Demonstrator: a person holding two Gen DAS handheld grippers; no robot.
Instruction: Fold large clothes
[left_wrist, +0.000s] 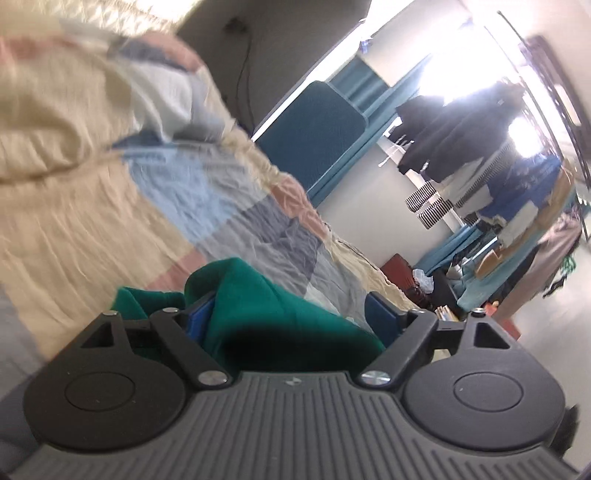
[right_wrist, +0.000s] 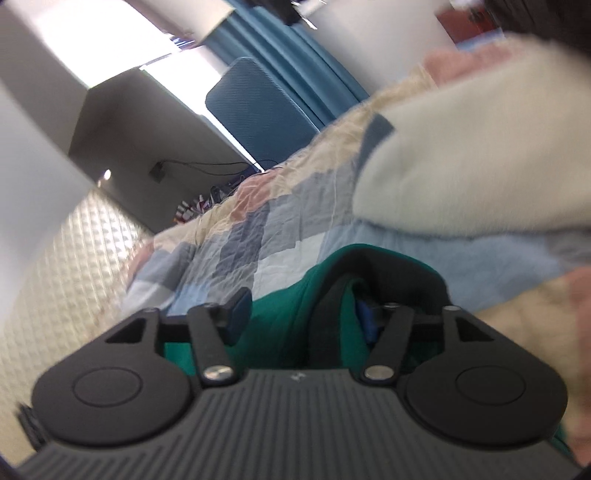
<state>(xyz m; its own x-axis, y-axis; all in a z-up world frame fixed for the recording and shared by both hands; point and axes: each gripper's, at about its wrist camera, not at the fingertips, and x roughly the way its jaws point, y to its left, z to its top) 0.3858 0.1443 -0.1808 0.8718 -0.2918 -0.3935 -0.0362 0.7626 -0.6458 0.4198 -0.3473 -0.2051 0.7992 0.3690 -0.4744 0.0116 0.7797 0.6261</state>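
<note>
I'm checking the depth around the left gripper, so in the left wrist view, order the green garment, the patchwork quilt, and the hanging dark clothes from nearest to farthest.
1. Green garment: between the left gripper's fingers.
2. Patchwork quilt: spread beyond it, to the left.
3. Hanging dark clothes: far right, across the room by the bright window.

Patchwork quilt (left_wrist: 207, 206) covers bed; green garment (left_wrist: 258, 306) atop.
</note>
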